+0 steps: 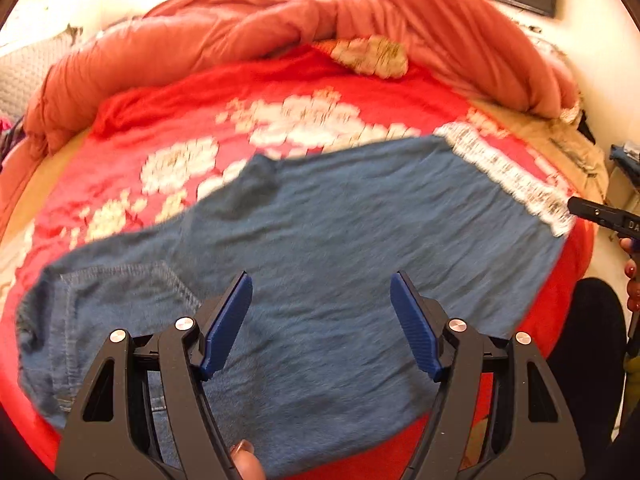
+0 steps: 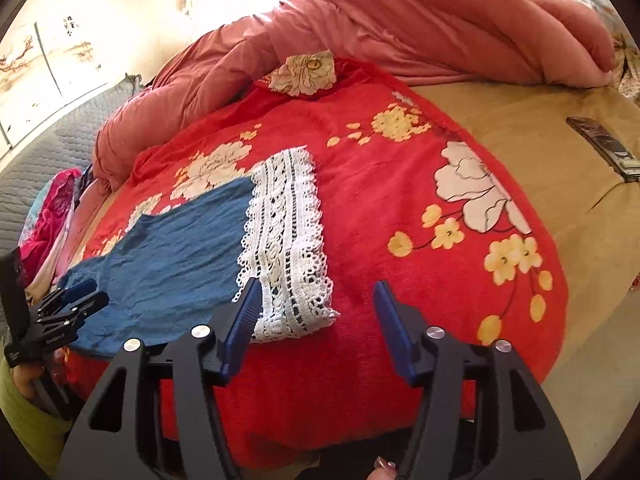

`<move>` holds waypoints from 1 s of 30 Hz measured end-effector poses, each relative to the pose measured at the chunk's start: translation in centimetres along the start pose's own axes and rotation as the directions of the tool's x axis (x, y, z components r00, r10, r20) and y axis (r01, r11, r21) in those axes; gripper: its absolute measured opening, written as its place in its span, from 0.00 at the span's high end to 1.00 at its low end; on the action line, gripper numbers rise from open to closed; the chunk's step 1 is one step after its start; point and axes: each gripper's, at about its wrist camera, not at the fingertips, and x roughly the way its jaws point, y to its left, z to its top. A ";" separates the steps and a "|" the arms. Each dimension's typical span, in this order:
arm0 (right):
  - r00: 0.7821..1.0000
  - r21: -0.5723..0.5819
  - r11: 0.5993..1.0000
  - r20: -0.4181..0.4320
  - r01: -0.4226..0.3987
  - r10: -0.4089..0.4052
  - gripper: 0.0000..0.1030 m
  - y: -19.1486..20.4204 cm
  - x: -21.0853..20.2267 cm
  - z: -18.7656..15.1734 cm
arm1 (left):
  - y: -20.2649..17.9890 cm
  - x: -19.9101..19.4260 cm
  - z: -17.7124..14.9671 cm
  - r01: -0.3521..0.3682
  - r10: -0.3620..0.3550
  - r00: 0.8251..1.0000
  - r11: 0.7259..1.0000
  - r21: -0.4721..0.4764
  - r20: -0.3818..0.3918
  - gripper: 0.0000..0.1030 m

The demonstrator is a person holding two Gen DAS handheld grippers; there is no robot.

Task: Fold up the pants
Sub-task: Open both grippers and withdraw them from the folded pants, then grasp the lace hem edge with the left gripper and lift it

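Blue denim pants (image 1: 320,248) lie flat on a red flowered blanket (image 1: 168,136), waist and pocket at the left, white lace hem (image 1: 508,176) at the right. My left gripper (image 1: 321,292) hovers over the middle of the pants, its jaws wide apart with nothing between them. In the right wrist view the pants (image 2: 168,252) end in the white lace hem (image 2: 286,240). My right gripper (image 2: 318,296) stands open over the red blanket (image 2: 400,200), just right of the lace's near corner, with nothing held. The left gripper (image 2: 82,294) shows at the left edge.
A bunched pink duvet (image 1: 280,24) lies along the far side of the bed. A tan sheet (image 2: 540,152) with a dark remote (image 2: 604,146) lies to the right. Pink clothes (image 2: 56,216) are piled at the left by a grey quilted headboard (image 2: 52,148).
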 end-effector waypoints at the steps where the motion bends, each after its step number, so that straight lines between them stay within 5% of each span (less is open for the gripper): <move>1: 1.000 0.008 1.000 0.010 -0.003 0.003 0.40 -0.1 -0.4 0.2 | -0.1 -0.3 0.1 0.006 -0.006 1.000 1.000 0.002 0.015 0.38; 4: 0.999 0.012 1.000 0.031 -0.008 0.008 0.39 -0.1 -1.2 0.6 | -0.3 -1.0 0.4 0.029 -0.029 0.998 1.000 -0.002 0.052 0.38; 6: 0.999 0.013 1.000 0.042 -0.014 0.013 0.30 0.0 -1.7 0.8 | -0.4 -1.1 0.5 0.046 -0.046 0.998 0.999 -0.006 0.052 0.37; 13: 0.995 0.001 1.000 0.103 -0.014 0.014 0.18 0.3 -3.3 1.4 | -1.7 -1.3 1.2 0.115 -0.115 0.993 0.993 0.001 0.038 0.22; 30: 0.996 0.053 0.997 0.068 -0.055 0.051 0.15 -0.6 -1.4 0.0 | -9.7 2.6 10.3 0.184 -0.186 0.983 0.963 0.197 -0.009 0.12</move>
